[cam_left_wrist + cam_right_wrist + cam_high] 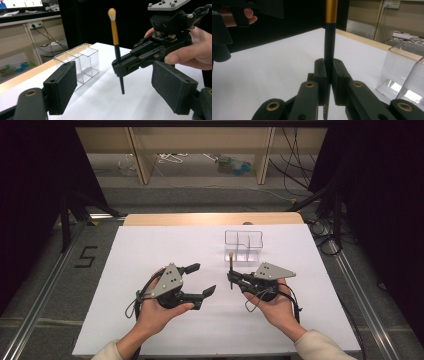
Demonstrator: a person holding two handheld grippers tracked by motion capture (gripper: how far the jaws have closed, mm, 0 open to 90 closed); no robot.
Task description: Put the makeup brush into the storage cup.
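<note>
1. Right gripper [232,279]: jaws closed on the dark handle of the makeup brush [115,42]; brush upright, bristle tip up, lower end above the white table [150,250].
2. Left gripper [204,279]: jaws wide apart, nothing between them.
3. Clear compartment organizer [243,246]: on the table, just beyond the brush, near the right gripper.

Makeup brush [115,32]: slim, dark handle, gold ferrule, pale tuft on top. Stands upright, tuft up, lower tip above white table surface. Clamped at dark lower handle between jaws of right gripper [231,279]. Clear plastic organizer [243,245]: square compartments, empty, stands on table just behind brush.
</note>
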